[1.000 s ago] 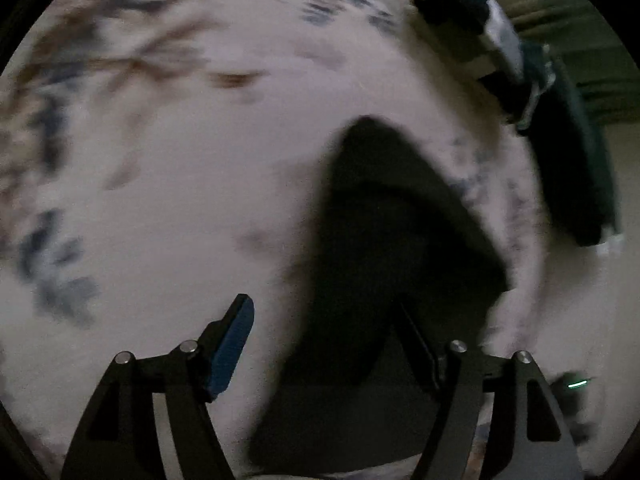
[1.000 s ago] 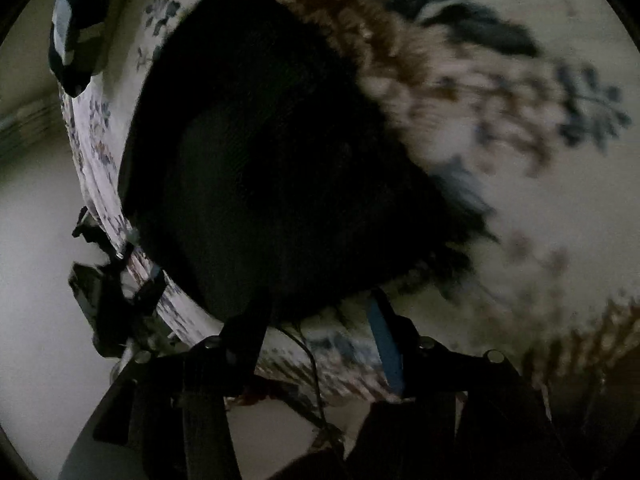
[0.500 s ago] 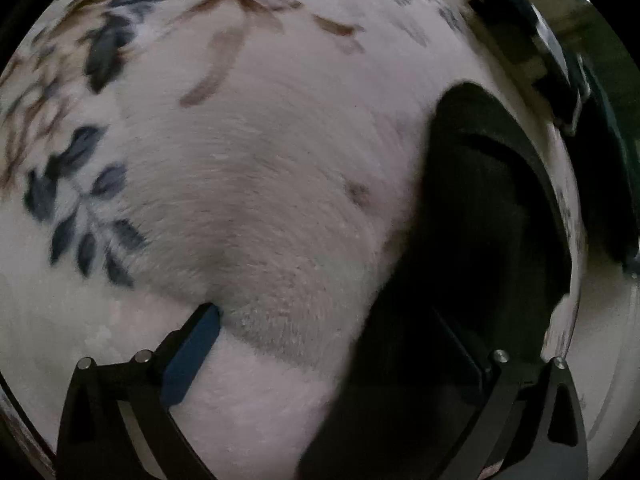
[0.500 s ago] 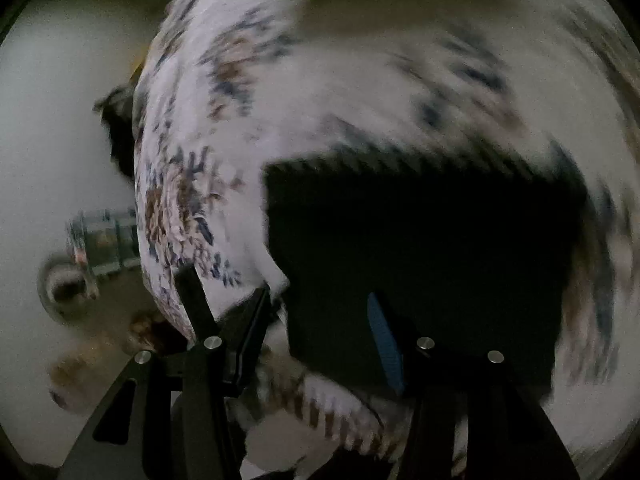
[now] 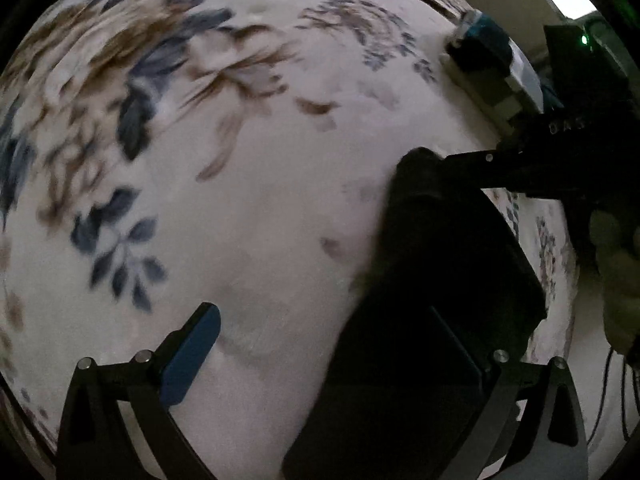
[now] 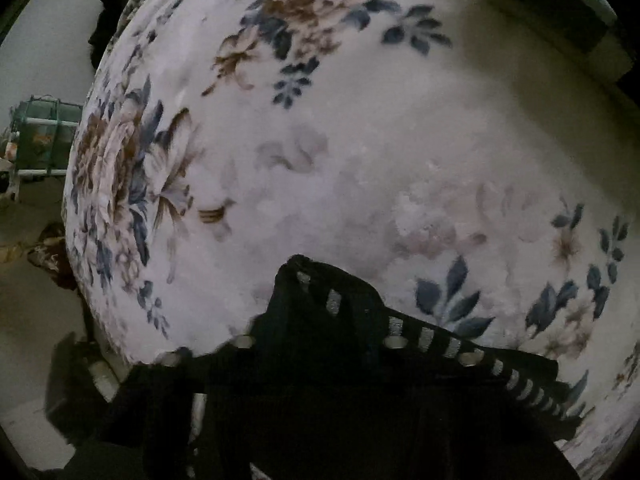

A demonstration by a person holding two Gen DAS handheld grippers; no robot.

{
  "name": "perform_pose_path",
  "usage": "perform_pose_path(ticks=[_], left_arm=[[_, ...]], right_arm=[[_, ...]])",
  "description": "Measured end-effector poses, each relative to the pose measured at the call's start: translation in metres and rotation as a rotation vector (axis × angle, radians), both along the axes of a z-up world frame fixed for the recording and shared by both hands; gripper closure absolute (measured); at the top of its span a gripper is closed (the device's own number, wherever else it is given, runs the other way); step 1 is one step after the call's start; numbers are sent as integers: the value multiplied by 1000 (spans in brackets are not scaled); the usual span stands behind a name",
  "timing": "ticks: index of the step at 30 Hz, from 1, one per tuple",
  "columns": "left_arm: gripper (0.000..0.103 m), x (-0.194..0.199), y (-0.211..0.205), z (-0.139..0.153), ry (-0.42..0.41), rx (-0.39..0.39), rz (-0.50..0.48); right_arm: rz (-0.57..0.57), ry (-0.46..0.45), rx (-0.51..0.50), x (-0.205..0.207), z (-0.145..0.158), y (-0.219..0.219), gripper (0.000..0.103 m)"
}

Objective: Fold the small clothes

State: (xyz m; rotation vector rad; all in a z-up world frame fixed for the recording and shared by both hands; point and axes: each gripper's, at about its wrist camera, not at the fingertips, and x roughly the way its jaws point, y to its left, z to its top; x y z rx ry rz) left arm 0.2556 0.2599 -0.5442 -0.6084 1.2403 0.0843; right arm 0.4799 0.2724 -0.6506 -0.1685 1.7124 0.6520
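Black cloth is what changed hands: my left claw [image 5: 320,316] has just been opening and now stands as wide as it goes, with nothing pressed between its pads, while my right claw [image 5: 424,160] has just been closing and has swung across the bed to the far end of the black garment [image 5: 440,272]. A second ago the left fingers stood closer together with the dark cloth running up between them; now the blue pad on the left finger hangs over bare blanket and the right finger hangs over the garment's near part. I read this as a handover between folds — the left has let go and the right has taken a fresh hold. From the right wrist I cannot see my own fingers, since striped black fabric rises in a peak straight in front of the lens and covers them. Judging by that bunched peak, and by the left wrist view showing the fingertips at the garment's far corner, the right claw is clamped on the cloth. The garment lies on the floral blanket [image 5: 260,200], toward its right edge, stretching from beneath my left claw away to the right claw. My hand [image 5: 616,264] shows at the right margin, and a stack of folded clothes [image 5: 488,52] sits farther off at the blanket's far right edge, well apart from the garment.
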Motion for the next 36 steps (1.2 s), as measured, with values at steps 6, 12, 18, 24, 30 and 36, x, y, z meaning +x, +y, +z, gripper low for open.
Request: perform_pose_path(ticks=[6,12,18,24,30,36], left_arm=[[0,26,-12,-11,-12,-41,-109],[0,26,-23,-11,-30,-38,-166],[0,19,-34,-8,-52,28,-193],[0,17,-40,-10,-47,59,-215],[0,13,-33,-10,-39,20,-196],[0,17,-21,-5,-24,-12,-164]], right_arm=[[-90,-54,44,3,21,-21,101],[-193,-88,50,25,24,-49,103],[-75,154,143,39,20,-26,102],[250,101,-55,13,9,21,102],[245,66,-60,8,9,8,94],[221,88,-58,7,-1,-15,75]])
